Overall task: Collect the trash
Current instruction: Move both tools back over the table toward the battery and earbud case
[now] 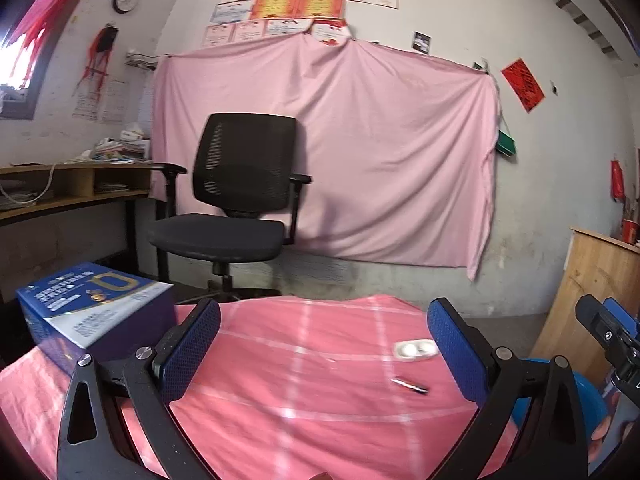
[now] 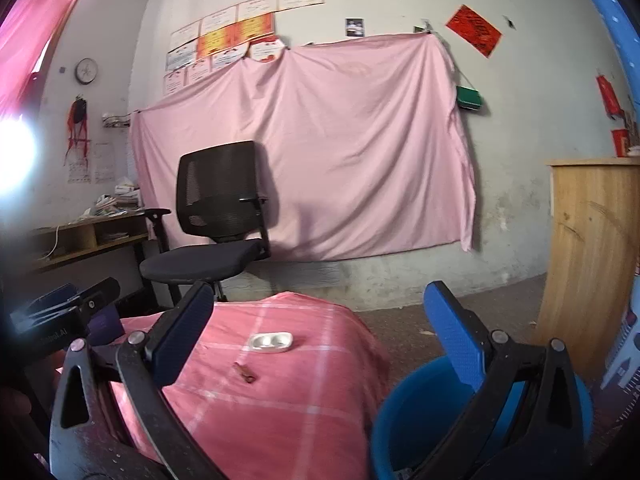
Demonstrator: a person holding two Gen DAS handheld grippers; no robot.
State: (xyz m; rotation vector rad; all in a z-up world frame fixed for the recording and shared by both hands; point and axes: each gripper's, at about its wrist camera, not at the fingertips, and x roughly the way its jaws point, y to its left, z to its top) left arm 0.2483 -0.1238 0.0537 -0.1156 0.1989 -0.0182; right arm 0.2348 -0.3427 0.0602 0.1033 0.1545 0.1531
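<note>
Both the left gripper (image 1: 324,344) and the right gripper (image 2: 318,328) had their jaws wide apart, with nothing between the pads. On the pink-clothed bench (image 1: 280,380), a white blister pack (image 1: 414,349) lay at about two o'clock, with a small dark wrapper (image 1: 410,385) just nearer. A blue bucket (image 2: 416,412) stood off the bench's edge at four o'clock.

White blister pack (image 2: 270,342) and small, perhaps brown wrapper (image 2: 245,372) lie apart.

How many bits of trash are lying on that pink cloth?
2. A white blister pack lies toward the far edge of the pink cloth; a small wrapper lies just nearer the camera. The gripper fingers may hide more.
</note>
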